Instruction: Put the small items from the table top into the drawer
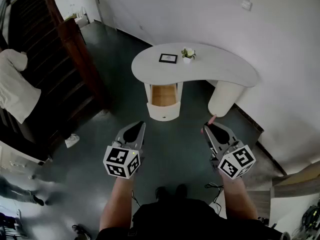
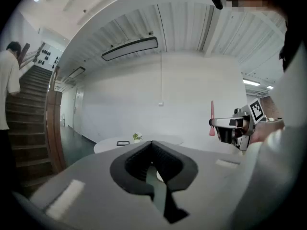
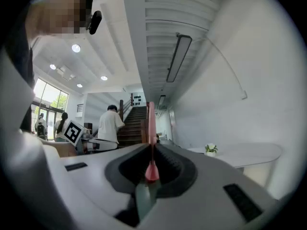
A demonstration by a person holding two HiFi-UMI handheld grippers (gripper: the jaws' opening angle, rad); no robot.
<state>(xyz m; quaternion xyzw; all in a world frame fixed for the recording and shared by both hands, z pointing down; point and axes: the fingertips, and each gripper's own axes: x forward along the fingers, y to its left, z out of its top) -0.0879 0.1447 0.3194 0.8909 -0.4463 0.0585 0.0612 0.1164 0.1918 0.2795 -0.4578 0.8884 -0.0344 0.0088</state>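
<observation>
1. Right gripper: the jaws are closed on a slender pink stick with a flared lower end, which stands upright out of the pinch. What the stick is cannot be told.
2. Left gripper: the jaws are pressed together with nothing between them.
3. White kidney-shaped table: it stands well apart from both grippers, across bare floor. On its top are 2 items just beside each other, a small black-framed picture and a small white pot with a green plant.
4. Wood-lined drawer with a white rounded front: it is pulled open beneath the table top, and no contents can be made out.
5. Judgement: the step in hand is carrying the stick to the drawer.
6. The next move calls for closing the gap to the table, bringing the right gripper over the open drawer, lowering it, and only then parting the jaws. The picture and pot appear not yet dealt with.
</observation>
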